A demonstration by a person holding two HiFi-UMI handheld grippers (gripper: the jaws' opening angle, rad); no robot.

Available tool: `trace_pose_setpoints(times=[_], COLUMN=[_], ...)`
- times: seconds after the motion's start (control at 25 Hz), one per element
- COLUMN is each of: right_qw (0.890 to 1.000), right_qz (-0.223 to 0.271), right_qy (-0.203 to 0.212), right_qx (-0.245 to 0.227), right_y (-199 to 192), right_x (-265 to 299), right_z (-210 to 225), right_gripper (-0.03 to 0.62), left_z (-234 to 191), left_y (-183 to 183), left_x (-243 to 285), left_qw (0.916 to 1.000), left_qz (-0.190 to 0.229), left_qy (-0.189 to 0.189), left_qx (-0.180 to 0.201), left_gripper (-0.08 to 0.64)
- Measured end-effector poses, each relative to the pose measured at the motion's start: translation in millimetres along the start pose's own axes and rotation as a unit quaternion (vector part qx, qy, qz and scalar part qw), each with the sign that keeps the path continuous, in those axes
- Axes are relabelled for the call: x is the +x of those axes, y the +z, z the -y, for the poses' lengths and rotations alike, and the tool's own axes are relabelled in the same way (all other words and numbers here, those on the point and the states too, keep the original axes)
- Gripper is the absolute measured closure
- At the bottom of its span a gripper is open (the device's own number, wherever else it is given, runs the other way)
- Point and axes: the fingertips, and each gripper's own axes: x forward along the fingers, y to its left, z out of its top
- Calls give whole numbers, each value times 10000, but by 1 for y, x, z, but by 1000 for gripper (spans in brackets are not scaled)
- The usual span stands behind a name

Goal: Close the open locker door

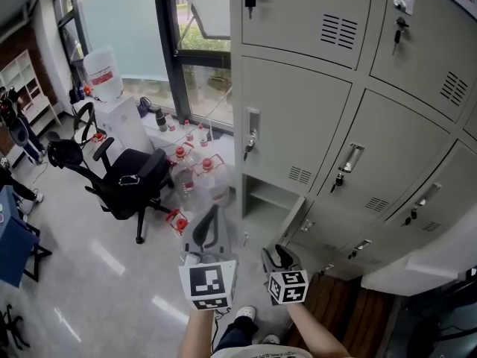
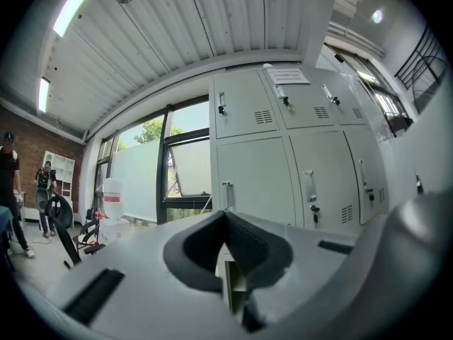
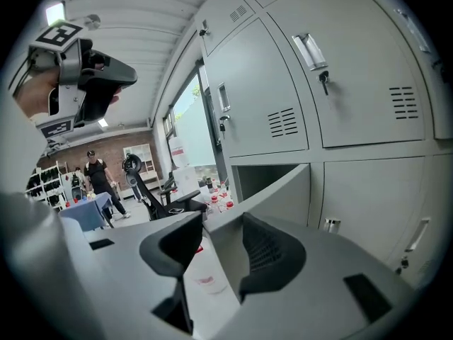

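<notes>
Two grippers low before grey lockers (image 1: pixel 298 118), one door ajar.

Open locker door (image 1: pixel 295 218) right of centre in the head view, swung out from its compartment (image 1: pixel 268 196) toward the lower edge of the frame. Right gripper (image 1: pixel 277 252) just below it, fingers (image 3: pixel 272 253) spread and pinching nothing; in the right gripper view, door's free edge in the gap between them, closer to the right-hand pad, contact impossible to tell. Left gripper (image 1: pixel 213 215) at lower centre, left of the door and clear of it, fingertips (image 2: pixel 195 246) pressed together on nothing in the left gripper view. Black office chair (image 1: pixel 130 181) and red-capped water bottles (image 1: pixel 190 162) on the floor at left of the head view.
</notes>
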Motion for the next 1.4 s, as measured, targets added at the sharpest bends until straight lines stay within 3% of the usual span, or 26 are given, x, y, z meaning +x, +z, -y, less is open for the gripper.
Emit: trace_pose_setpoints(times=[0.36, 0.92, 1.16, 1.4], right_qw=[9987, 9977, 9981, 9962], right_qz=[-123, -7, -32, -69], right_qy=[69, 84, 53, 66], right_qx=[-481, -679, -618, -867], right_y=[7, 26, 33, 42], right_x=[37, 93, 117, 139], right_z=[-20, -34, -25, -17], right_gripper=[410, 417, 428, 437], left_z=[-24, -55, -65, -74], left_y=[-6, -11, -11, -15], left_x=[14, 56, 74, 87], left_qw=[9999, 9998, 9998, 9997], left_qz=[-34, -16, 10, -24], left_qy=[127, 194, 166, 184], left_qx=[0, 50, 94, 131], left_gripper=[560, 560, 560, 560])
